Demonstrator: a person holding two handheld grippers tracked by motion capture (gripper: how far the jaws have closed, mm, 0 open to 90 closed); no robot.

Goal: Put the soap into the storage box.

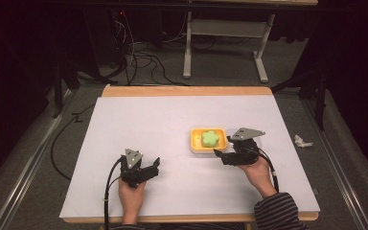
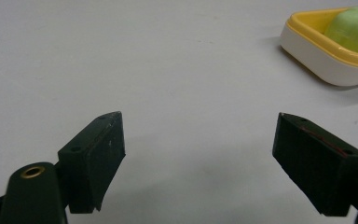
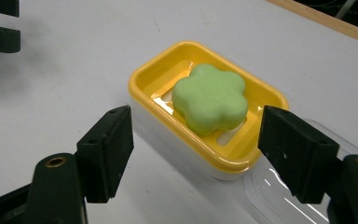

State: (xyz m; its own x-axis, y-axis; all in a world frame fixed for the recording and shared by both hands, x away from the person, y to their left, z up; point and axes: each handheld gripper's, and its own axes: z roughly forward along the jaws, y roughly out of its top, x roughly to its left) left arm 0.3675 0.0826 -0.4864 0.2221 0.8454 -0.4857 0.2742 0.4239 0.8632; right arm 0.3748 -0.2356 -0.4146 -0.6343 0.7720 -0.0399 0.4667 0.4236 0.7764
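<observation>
A yellow soap dish with a white base stands right of the table's middle. In it lies a green flower-shaped soap. My right gripper is just to the right of the dish and near its front, and it is open. In the right gripper view the jaws flank the near corner of the dish without touching it, with the soap between and beyond them. My left gripper rests open near the front left, over the bare white table. From there the dish is far right.
A clear plastic lid lies on the table against the dish, under my right gripper. The white sheet ends at a wooden far edge. Crumpled paper and cables lie on the floor beyond the table.
</observation>
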